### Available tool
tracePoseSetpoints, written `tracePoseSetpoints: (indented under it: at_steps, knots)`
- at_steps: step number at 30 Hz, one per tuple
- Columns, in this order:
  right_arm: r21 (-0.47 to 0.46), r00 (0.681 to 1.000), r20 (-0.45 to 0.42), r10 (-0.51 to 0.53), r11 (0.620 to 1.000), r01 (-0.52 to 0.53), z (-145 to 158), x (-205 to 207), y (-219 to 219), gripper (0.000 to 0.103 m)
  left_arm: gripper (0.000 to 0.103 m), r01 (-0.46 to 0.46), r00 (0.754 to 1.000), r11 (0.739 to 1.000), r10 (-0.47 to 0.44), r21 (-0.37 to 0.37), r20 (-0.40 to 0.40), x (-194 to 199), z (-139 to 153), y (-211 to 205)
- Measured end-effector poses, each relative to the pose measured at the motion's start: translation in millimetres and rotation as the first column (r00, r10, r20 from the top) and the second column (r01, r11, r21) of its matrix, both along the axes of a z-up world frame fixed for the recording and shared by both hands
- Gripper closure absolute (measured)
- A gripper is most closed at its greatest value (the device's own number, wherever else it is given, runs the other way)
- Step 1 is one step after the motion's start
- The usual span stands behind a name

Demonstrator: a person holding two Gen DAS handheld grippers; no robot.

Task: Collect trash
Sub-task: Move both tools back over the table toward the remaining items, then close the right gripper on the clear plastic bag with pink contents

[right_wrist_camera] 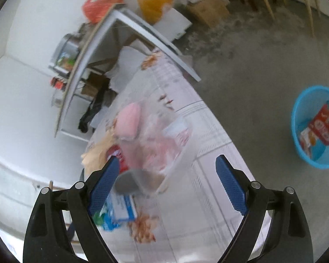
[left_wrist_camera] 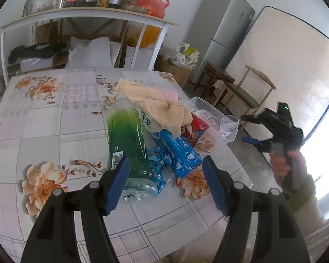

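Note:
A pile of trash lies on the floral table [left_wrist_camera: 54, 131]: a green plastic bottle [left_wrist_camera: 125, 140] on its side, a blue box [left_wrist_camera: 179, 153], a crumpled blue wrapper [left_wrist_camera: 158, 168], a red packet [left_wrist_camera: 196, 129], a clear plastic container [left_wrist_camera: 212, 111], and a beige cloth [left_wrist_camera: 155, 103] draped over them. My left gripper [left_wrist_camera: 166, 186] is open; the bottle's base sits between its tips near the left pad, away from the right one. My right gripper [right_wrist_camera: 167, 184] hovers open and empty above the blurred container [right_wrist_camera: 160, 135]. From the left wrist it shows off the table's right edge [left_wrist_camera: 249, 129].
On the floor to the right stands a blue basket [right_wrist_camera: 295, 120] with a red packet [right_wrist_camera: 324, 127] inside. Behind the table is a white shelf table [left_wrist_camera: 87, 13] loaded with jars and a pot. A fridge [left_wrist_camera: 221, 35], a stool [left_wrist_camera: 217, 74] and a chair [left_wrist_camera: 247, 92] stand at the right.

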State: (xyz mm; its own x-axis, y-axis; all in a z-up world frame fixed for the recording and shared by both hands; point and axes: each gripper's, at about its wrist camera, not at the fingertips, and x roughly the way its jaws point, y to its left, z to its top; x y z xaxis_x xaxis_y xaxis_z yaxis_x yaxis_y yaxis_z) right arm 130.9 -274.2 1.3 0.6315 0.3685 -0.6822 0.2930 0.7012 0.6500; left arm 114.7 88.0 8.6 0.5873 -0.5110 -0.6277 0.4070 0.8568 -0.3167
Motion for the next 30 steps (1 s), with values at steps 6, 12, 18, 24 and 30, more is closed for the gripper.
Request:
tracePoseSetpoints:
  at_steps: [6,12,18,24,30]
  knots:
    - [-0.164,0.995,-0.052,-0.086,0.984,0.077,2,12,-6,0.034,0.037,0.048,0.998,0.999,-0.049,0.011,0.038,-6,1,-11]
    - [-0.416,0.997,0.054,0.059,0.909,-0.031,47,7,12,0.034,0.037,0.126,0.992,0.992,-0.126,0.003,0.031,-11,-3,-30]
    - [-0.492,0.978,-0.037,0.203,0.848,-0.195,47,41,25,0.031,0.037,0.231,0.972,0.973,-0.23,-0.026,0.048,-10,-4,-67]
    - [-0.327,0.943,-0.171,0.286,0.886,-0.328,3,76,15,0.064,0.047,0.302,0.953,0.952,-0.302,-0.054,0.012,-18,-13,-86]
    - [-0.204,0.96,-0.205,0.189,0.951,-0.231,-8,44,0,0.081,0.053,0.286,0.956,0.954,-0.291,-0.084,-0.04,-21,-24,-79]
